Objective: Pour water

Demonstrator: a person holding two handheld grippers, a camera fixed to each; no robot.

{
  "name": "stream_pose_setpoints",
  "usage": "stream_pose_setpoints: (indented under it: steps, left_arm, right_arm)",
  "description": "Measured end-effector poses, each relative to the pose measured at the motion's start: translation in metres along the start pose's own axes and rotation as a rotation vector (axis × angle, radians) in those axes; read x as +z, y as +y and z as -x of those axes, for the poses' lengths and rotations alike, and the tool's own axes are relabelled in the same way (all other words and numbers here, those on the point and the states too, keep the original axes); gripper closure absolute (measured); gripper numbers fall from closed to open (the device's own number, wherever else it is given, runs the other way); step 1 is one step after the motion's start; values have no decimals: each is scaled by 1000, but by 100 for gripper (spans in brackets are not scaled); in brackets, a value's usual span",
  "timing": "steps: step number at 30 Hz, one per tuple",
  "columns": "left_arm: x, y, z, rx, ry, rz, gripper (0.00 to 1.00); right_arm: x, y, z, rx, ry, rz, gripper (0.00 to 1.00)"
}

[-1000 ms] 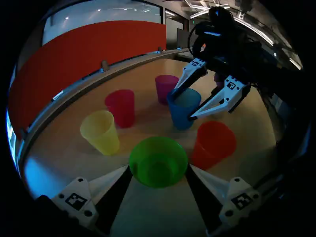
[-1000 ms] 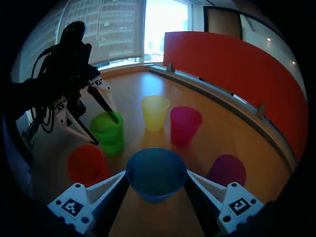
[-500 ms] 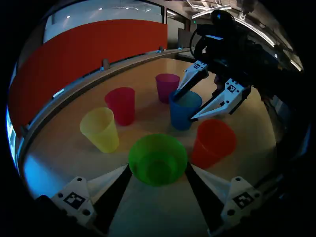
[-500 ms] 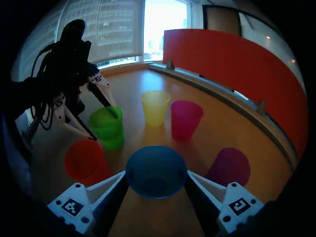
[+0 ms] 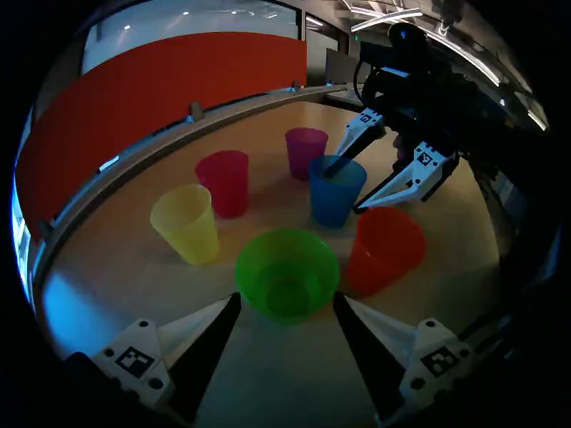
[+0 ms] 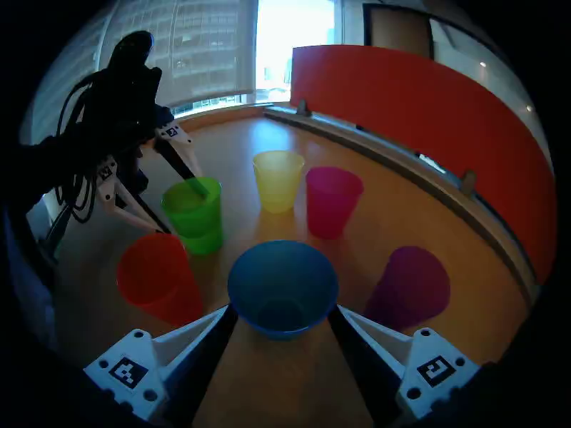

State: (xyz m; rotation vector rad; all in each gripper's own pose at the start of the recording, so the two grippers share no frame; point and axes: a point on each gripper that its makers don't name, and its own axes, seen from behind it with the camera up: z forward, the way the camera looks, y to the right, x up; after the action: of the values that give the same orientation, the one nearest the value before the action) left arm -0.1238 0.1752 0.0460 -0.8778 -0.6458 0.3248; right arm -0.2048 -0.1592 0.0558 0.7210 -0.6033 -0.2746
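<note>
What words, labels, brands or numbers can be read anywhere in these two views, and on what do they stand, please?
None: no word, number or brand is readable.
The square black-and-white markers on the left tool and right tool are coded patterns, not text.
The green cup and blue cup are plain.

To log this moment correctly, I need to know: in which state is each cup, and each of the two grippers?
green cup: upright, gripped between the jaws of the left gripper.
blue cup: upright, gripped between the jaws of the right gripper.
orange cup: upright, free.
yellow cup: upright, free.
pink cup: upright, free.
purple cup: upright, free.
</note>
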Motion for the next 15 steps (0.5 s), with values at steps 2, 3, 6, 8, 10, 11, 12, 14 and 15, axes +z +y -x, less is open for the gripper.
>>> stream_pose_setpoints:
  steps: [2,3,6,8,10,11,12,14,15]
  left_arm:
    - [-4,-1,3,-4,1,-8,4]
    - [-6,-1,4,-6,1,-12,4]
    - [-12,-1,8,-14,3,-26,4]
    - [-17,-2,9,-22,10,-42,4]
    - [-23,-4,9,-33,21,-61,4]
    - [-26,-4,9,-39,28,-71,4]
    - [-28,-5,8,-46,34,-81,4]
    - [-34,-7,10,-63,44,-103,4]
    - [-37,-8,10,-70,48,-114,4]
  right_arm:
    - [-5,0,4,7,-1,7,3]
    - [-7,0,5,10,-2,10,3]
    - [-16,-1,10,23,-3,23,3]
    - [-22,-1,12,32,-1,34,3]
    - [-29,-2,14,41,2,47,3]
    - [-33,-2,14,45,5,53,3]
    - [-36,-2,15,49,7,60,3]
    - [-44,-2,17,56,9,77,3]
    - [-48,-2,18,59,10,85,3]
